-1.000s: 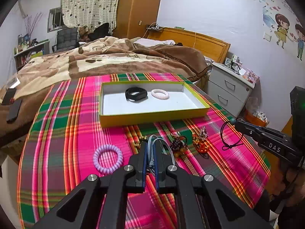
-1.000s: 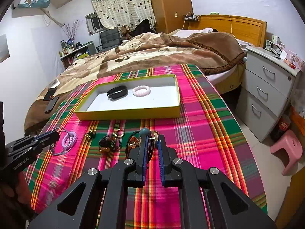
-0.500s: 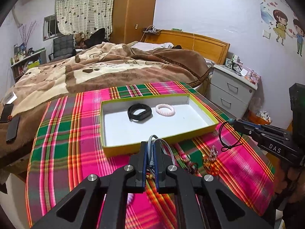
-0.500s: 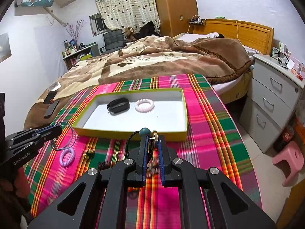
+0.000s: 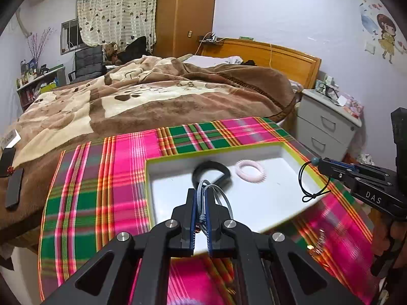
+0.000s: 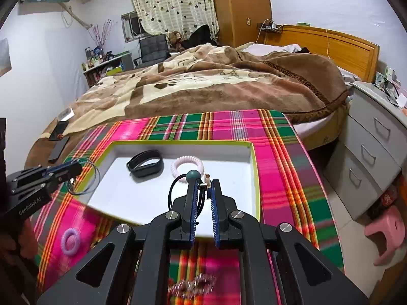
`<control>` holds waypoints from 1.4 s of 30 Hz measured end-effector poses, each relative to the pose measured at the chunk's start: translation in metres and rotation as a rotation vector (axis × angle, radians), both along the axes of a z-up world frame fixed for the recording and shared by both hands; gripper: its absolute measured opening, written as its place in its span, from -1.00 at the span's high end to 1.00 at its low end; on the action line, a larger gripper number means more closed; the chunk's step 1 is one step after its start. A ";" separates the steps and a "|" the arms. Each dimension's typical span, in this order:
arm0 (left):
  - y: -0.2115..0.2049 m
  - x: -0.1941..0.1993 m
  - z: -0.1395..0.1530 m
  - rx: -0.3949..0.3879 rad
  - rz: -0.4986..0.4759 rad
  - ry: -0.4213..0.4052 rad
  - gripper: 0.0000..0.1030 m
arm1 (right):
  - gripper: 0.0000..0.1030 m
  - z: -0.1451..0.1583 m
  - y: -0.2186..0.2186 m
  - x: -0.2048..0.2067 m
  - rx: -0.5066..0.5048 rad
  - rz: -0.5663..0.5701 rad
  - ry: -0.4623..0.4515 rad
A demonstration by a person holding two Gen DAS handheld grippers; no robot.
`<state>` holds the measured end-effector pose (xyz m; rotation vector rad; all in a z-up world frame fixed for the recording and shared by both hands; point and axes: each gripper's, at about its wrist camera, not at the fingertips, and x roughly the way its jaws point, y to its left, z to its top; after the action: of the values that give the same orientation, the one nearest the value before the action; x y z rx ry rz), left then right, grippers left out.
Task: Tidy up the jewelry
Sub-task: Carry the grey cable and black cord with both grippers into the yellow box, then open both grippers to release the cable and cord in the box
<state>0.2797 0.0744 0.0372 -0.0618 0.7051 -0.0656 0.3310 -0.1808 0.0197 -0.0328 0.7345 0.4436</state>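
Note:
A shallow yellow-rimmed white tray [image 5: 292, 148] [image 6: 256, 167] lies on the plaid cloth. In it are a black band [image 5: 211, 171] [image 6: 145, 163] and a pink coil hair tie [image 5: 250, 170] [image 6: 187, 165]. My left gripper [image 5: 202, 195] [image 6: 76, 169] is shut on a blue-grey cord bracelet [image 5: 221, 198] [image 6: 87, 178] and holds it over the tray's left part. My right gripper [image 6: 203, 184] [image 5: 321, 164] is shut on a black cord bracelet with a teal bead [image 6: 193, 175] [image 5: 309, 185], over the tray's right part.
A purple coil hair tie [image 6: 71, 240] and beaded jewelry [image 6: 193, 286] lie on the plaid cloth [image 6: 274, 132] in front of the tray. A bed with a brown blanket [image 5: 152, 96] is behind. A grey nightstand [image 6: 374, 137] and pink stool [image 6: 384, 236] stand right.
Both grippers have moved forward and now hang over the tray, each still holding its bracelet. The loose jewelry on the cloth has dropped below and behind them.

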 end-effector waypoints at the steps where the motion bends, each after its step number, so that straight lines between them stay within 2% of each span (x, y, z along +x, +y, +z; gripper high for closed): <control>1: 0.002 0.005 -0.001 0.003 0.005 0.005 0.89 | 0.80 -0.003 0.002 0.008 -0.007 -0.001 0.008; 13: 0.019 0.071 -0.034 0.036 0.031 0.073 0.89 | 0.80 -0.030 0.013 0.071 -0.024 -0.006 0.089; 19: 0.023 0.087 -0.048 0.045 0.043 0.107 0.89 | 0.80 -0.043 0.020 0.089 -0.059 -0.009 0.119; 30: 0.025 0.097 -0.053 0.045 0.043 0.129 0.88 | 0.79 -0.059 0.030 0.101 -0.111 -0.005 0.167; 33: 0.026 0.097 -0.053 0.048 0.045 0.136 0.87 | 0.71 -0.059 0.030 0.101 -0.113 -0.004 0.163; 34: 0.026 0.096 -0.053 0.049 0.047 0.135 0.86 | 0.62 -0.058 0.029 0.100 -0.114 -0.006 0.160; 35: 0.026 0.095 -0.052 0.048 0.049 0.132 0.80 | 0.53 -0.058 0.029 0.100 -0.114 -0.008 0.157; 38: 0.028 0.091 -0.049 0.043 0.054 0.121 0.62 | 0.51 -0.054 0.027 0.097 -0.101 -0.012 0.151; 42: 0.032 0.082 -0.043 0.020 0.065 0.107 0.61 | 0.51 -0.045 0.022 0.087 -0.085 -0.017 0.134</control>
<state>0.3616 0.1061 -0.0061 -0.0695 0.8104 0.0075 0.4181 -0.1588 -0.0257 -0.0767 0.8846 0.4006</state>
